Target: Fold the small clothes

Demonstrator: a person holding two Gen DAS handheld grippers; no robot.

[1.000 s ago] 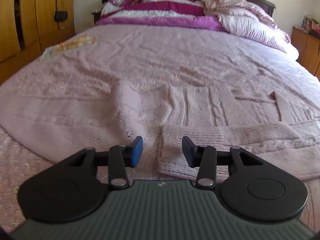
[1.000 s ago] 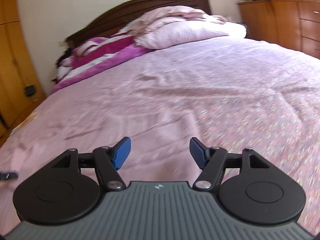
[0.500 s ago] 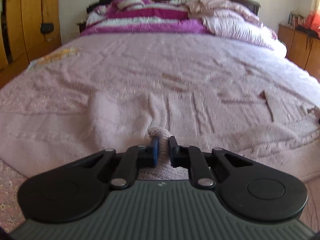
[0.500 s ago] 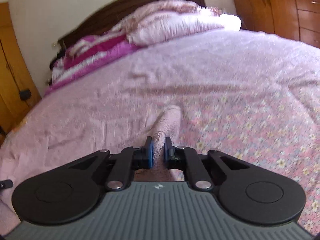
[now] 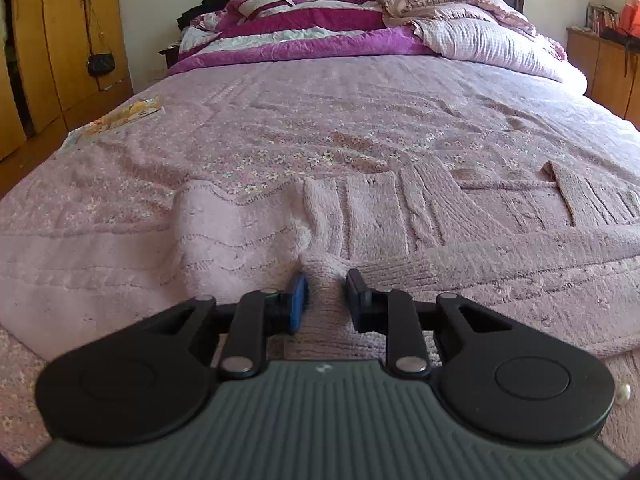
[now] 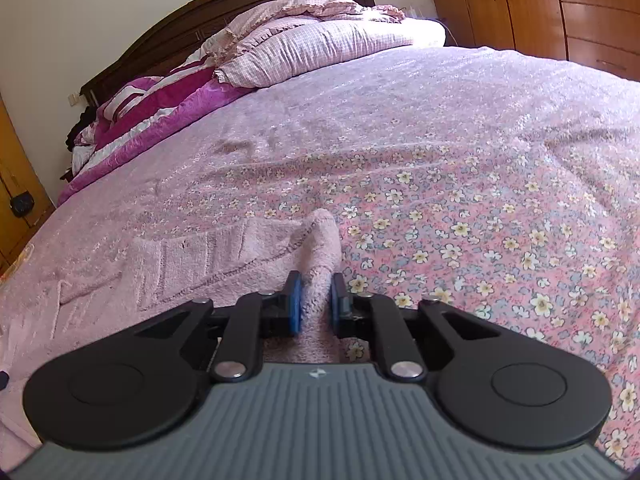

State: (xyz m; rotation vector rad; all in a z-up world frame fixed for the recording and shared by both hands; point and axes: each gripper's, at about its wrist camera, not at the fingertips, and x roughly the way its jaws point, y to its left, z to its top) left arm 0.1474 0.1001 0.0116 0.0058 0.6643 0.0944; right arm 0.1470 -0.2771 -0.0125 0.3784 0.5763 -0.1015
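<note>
Pale pink knitted sweater (image 5: 384, 216) lies on the flowered pink bedspread (image 6: 460, 168); your left gripper (image 5: 324, 296) and right gripper (image 6: 314, 300) each pinch a fold of it, wooden wardrobes (image 6: 560, 8) beyond.

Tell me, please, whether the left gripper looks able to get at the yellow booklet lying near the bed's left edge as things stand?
Probably not yet: the left gripper is pinching the pink sweater, though nothing lies between it and the yellow booklet.

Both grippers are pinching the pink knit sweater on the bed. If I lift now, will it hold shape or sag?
Likely sag: the pink knit sweater bunches into a soft ridge where the left gripper pinches it, and likewise at the right gripper. The fuzzy knit probably grips the pads well, and may drag on the bedspread.
</note>
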